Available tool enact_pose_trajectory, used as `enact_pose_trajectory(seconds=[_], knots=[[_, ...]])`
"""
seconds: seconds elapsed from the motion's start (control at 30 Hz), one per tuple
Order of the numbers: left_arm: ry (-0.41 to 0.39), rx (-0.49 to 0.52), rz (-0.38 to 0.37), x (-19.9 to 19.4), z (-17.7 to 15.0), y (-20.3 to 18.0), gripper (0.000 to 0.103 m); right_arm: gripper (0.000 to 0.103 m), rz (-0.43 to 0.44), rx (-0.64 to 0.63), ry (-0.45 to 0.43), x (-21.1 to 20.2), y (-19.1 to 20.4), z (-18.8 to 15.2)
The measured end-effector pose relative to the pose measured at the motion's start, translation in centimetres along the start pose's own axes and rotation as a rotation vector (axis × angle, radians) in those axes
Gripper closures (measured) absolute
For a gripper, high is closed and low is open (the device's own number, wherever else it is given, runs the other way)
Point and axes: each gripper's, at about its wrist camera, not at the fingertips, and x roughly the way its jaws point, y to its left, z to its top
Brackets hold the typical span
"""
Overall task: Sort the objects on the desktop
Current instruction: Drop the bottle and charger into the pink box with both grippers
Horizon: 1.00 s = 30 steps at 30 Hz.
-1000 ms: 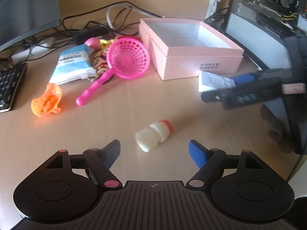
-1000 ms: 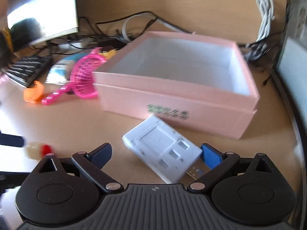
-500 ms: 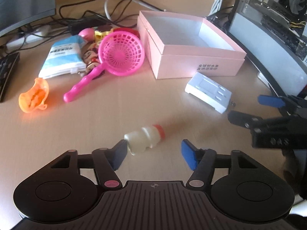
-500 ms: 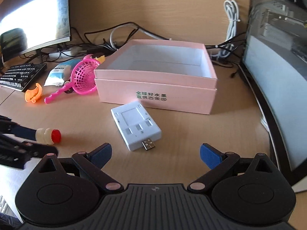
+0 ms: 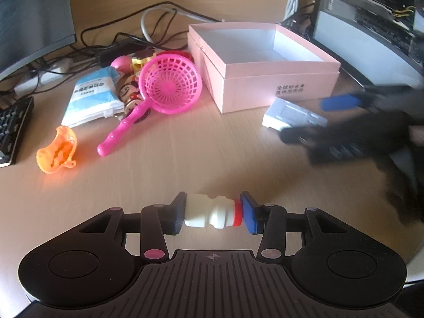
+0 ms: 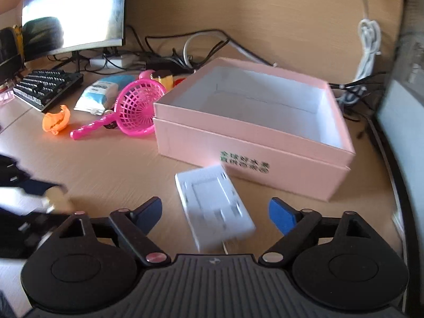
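Note:
My left gripper (image 5: 214,215) is shut on a small white bottle with a red cap (image 5: 209,214), held lengthwise between the pads just above the wooden desk. A white flat adapter with a USB plug (image 6: 214,206) lies on the desk in front of the open pink box (image 6: 249,143). My right gripper (image 6: 216,213) straddles the adapter; its jaws are closing and the pads stand apart from it. In the left wrist view the adapter (image 5: 294,115) and the blurred right gripper (image 5: 315,120) are at the right.
A pink toy strainer (image 5: 164,90), an orange toy (image 5: 57,153), a blue-white packet (image 5: 92,95) and small toys lie left of the pink box (image 5: 265,71). A keyboard (image 6: 45,87), monitor (image 6: 71,10) and cables sit at the back; a computer case (image 5: 371,26) stands at the right.
My left gripper closed on the bottle, which now lies lengthwise between the pads. My right gripper came back over the adapter and its jaws have narrowed.

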Motion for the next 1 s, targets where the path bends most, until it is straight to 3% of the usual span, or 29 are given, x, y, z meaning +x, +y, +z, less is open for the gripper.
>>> enact_pose_trajectory(seconds=[0.2,0.4,0.57,0.67,0.77,0.83,0.87,1.0], knots=[[-0.012,0.004,-0.01,-1.7,-0.5,0.8,0.055,0.056,0.057,0.001,0.081,0.6,-0.7,0.6],[-0.098,0.049,-0.061,-3.2,2.1,0.0,0.055,0.056,0.056,0.027,0.029,-5.7,-2.1,1.0],[-0.268,0.128,-0.084,-3.9,8.5,-1.5,0.055,0.056,0.032,0.11,-0.11,-10.5,-5.0,5.9],[-0.401,0.19,-0.068,-4.1,13.0,-2.5,0.055,0.056,0.007,0.169,-0.179,-11.0,-6.9,9.4],[-0.45,0.186,-0.06,-3.2,17.2,-2.6,0.052,0.055,-0.037,0.222,-0.199,-9.2,-8.6,12.2],[-0.454,0.16,-0.073,-2.3,19.3,-2.1,0.027,0.051,-0.035,0.271,-0.185,-7.4,-9.8,13.5],[-0.458,0.147,-0.066,-2.0,19.8,-1.7,0.022,0.045,-0.044,0.284,-0.185,-6.6,-10.2,13.8],[-0.423,0.141,-0.012,-0.4,18.6,0.7,0.017,0.038,-0.079,0.272,-0.185,-5.1,-10.1,13.2]])
